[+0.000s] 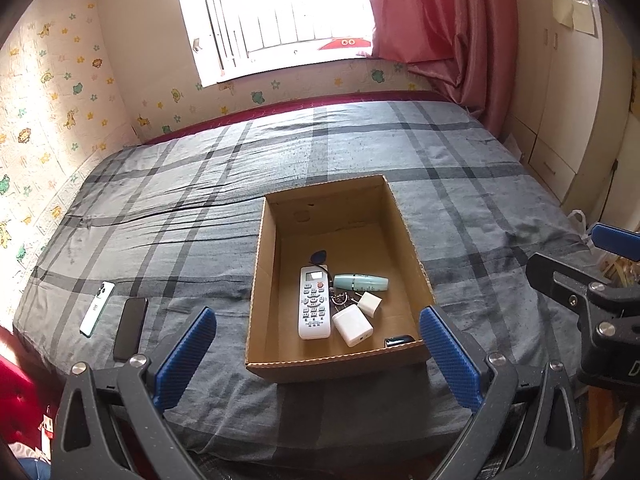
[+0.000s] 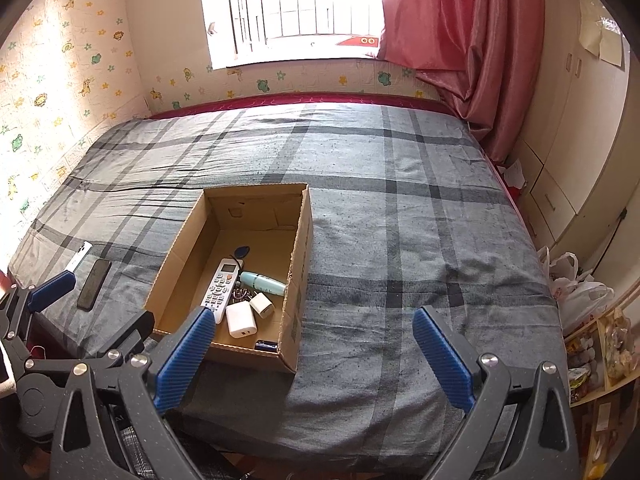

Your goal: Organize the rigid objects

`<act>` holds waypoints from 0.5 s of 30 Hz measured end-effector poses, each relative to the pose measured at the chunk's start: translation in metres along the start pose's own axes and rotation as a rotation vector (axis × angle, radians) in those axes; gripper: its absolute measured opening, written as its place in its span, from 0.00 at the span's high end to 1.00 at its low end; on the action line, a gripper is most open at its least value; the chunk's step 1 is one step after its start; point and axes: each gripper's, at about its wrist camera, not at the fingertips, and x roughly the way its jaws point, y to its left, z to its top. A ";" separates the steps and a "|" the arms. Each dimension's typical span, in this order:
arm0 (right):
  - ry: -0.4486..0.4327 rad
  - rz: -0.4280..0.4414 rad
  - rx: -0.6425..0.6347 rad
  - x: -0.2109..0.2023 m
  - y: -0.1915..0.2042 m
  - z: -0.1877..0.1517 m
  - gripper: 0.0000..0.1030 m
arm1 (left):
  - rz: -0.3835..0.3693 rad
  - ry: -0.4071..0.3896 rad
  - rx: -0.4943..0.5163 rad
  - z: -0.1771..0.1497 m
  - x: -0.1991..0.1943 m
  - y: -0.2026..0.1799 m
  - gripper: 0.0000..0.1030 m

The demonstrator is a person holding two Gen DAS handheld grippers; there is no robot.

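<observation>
An open cardboard box (image 1: 412, 240) (image 2: 300, 248) sits on the plaid bed. Inside lie a white remote (image 1: 314, 304) (image 2: 222, 288), a mint tube (image 1: 362, 282) (image 2: 264, 283), two white chargers (image 1: 353, 325) (image 2: 241, 320), keys with a blue fob (image 1: 319, 257) and a dark object (image 1: 398, 341) in the near corner. A black phone (image 1: 131, 328) (image 2: 94, 284) and a white phone (image 1: 97, 309) (image 2: 80, 258) lie on the bed left of the box. My left gripper (image 1: 318, 348) is open and empty before the box. My right gripper (image 2: 312, 344) is open and empty at the box's right.
The bed (image 1: 200, 200) ends at a patterned wall on the left and a window with a pink curtain (image 1: 440, 20) behind. A wardrobe (image 2: 580, 140), plastic bags (image 2: 576, 284) and shelves (image 2: 600, 360) stand to the right.
</observation>
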 end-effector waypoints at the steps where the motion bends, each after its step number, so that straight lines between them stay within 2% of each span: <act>1: 0.000 0.000 -0.002 0.000 0.000 0.000 0.02 | 0.001 -0.001 0.000 0.001 -0.001 0.000 0.00; 15: -0.006 0.008 -0.010 -0.002 0.005 0.002 0.02 | -0.009 -0.009 0.020 0.004 -0.004 -0.005 0.00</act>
